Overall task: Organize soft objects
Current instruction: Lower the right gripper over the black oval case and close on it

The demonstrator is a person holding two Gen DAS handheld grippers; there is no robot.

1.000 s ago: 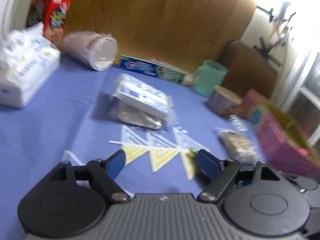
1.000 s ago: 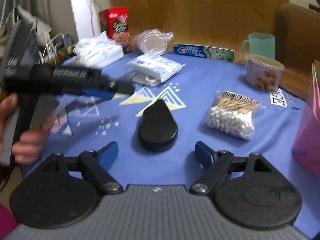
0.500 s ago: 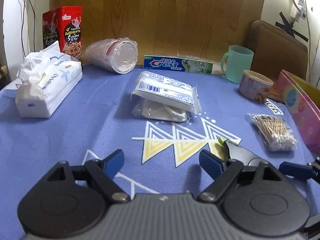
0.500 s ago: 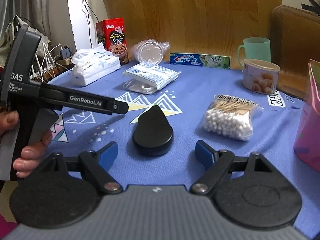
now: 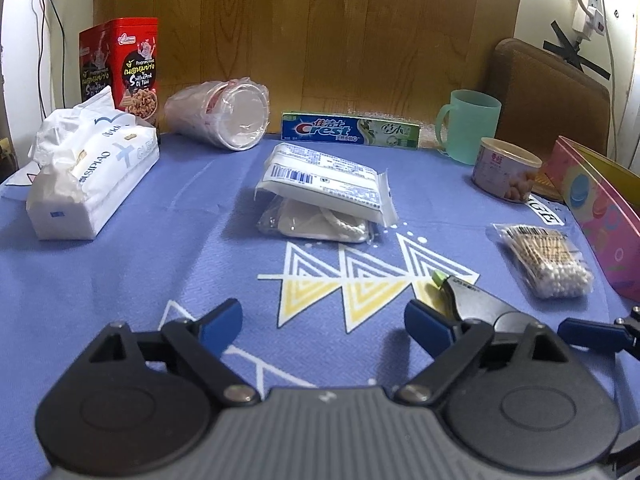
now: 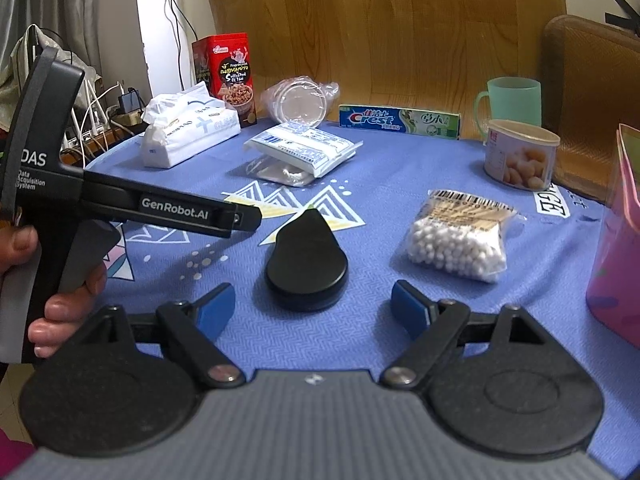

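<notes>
On the blue tablecloth (image 5: 120, 264) lie soft goods: a white tissue pack (image 5: 88, 176) at the left, a white wrapped pack (image 5: 324, 180) resting on a clear bag with white cloth (image 5: 316, 224) in the middle, and a bag of cotton swabs (image 5: 544, 260) at the right. They also show in the right wrist view: the tissue pack (image 6: 188, 132), the wrapped pack (image 6: 308, 148) and the swabs (image 6: 460, 236). My left gripper (image 5: 324, 320) is open and empty above the cloth. My right gripper (image 6: 312, 306) is open and empty, just behind a black teardrop-shaped object (image 6: 306, 260).
Along the wooden back stand a red snack tin (image 5: 120, 68), a bag of plastic cups (image 5: 224, 116) on its side, a Crest box (image 5: 348, 130), a green mug (image 5: 472, 128) and a small tub (image 5: 506, 168). A pink box (image 5: 600, 216) is at the right.
The left wrist view swung from a tilted, blurred look to a level, steady one facing the back. The right gripper hardly moved. Both stayed open.
</notes>
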